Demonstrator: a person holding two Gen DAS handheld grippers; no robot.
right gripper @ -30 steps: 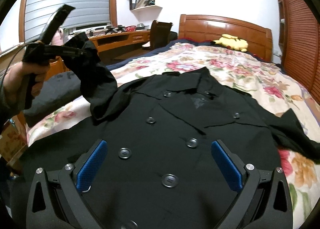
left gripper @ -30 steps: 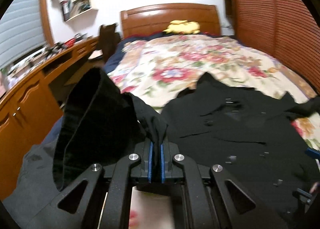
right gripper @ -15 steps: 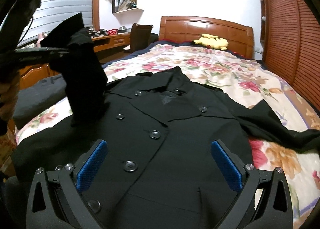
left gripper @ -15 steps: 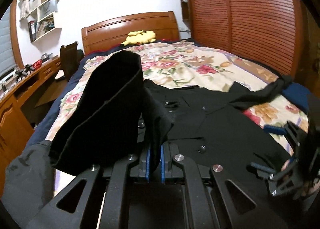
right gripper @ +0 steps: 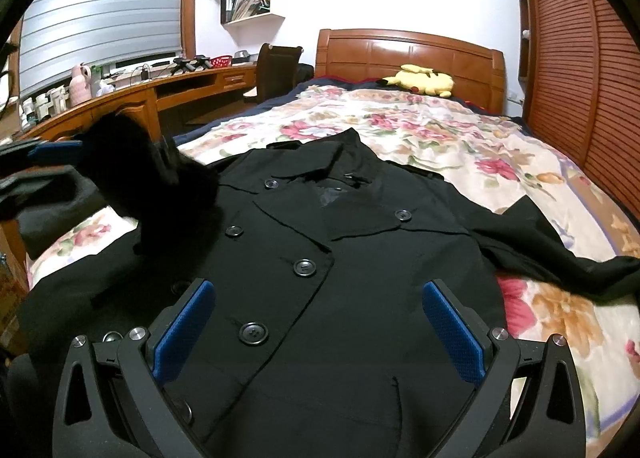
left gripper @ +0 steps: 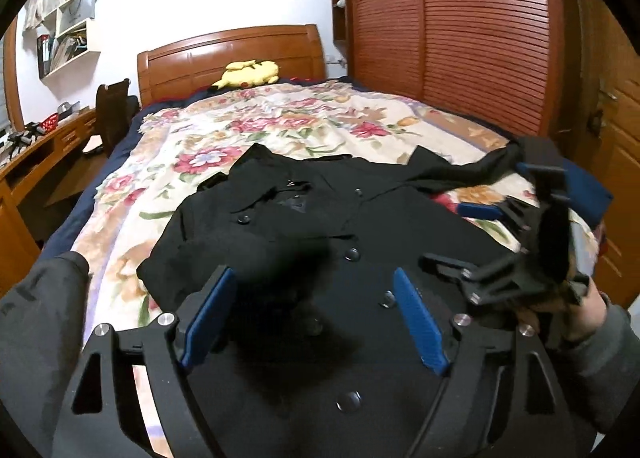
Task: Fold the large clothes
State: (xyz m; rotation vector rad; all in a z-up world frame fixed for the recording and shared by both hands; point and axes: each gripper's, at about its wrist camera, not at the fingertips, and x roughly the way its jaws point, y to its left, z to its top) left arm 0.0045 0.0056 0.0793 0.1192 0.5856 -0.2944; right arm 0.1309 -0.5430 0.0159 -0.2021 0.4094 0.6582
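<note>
Fig.: black double-breasted coat (right gripper: 340,250) lies face up, spread across the floral bedspread (right gripper: 420,125) at the foot end of the bed, collar toward the headboard (right gripper: 408,53).

Change: L gripper (left gripper: 316,318), clamped on the coat's L sleeve (left gripper: 280,270) a sec ago, is now opening its jaws. The sleeve, blurred, drops free betw. the blue pads onto the coat front near the buttons; the pads no longer press it. Compared w/ 1 s ago, the sleeve is over the chest rather than held up beside the coat.

R gripper (right gripper: 320,334) hovers over the coat's lower front, jaws wide, nothing betw. them.

Meaning: first sleeve fold looks about done. The R sleeve (right gripper: 560,254) lies stretched out to the side of the coat, not yet folded; likely next.
</note>
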